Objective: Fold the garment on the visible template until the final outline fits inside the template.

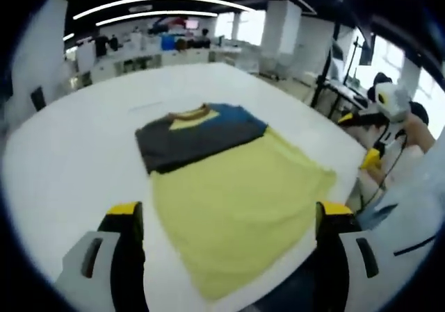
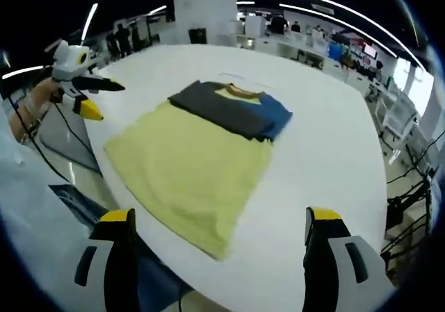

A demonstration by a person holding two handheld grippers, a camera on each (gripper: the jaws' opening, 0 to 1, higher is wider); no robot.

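Lying flat on the white table [image 1: 62, 159], the garment [image 1: 229, 187] sits beyond both grippers' spread, empty fingers [image 2: 119, 223]

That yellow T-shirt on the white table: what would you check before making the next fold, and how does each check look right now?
1. Left tongs open and empty: ok, the jaws stand wide apart with nothing between them.
2. Right tongs open and empty: ok, likewise.
3. T-shirt fully on the table: ok, though its bottom hem lies close to the near edge.
4. Sleeves folded in: ok, the grey sleeve and blue sleeve both lie across the chest.
5. Template outline visible: cannot tell; only faint lines show beyond the collar.
6. Fabric flat: ok, no big wrinkles in the yellow body.
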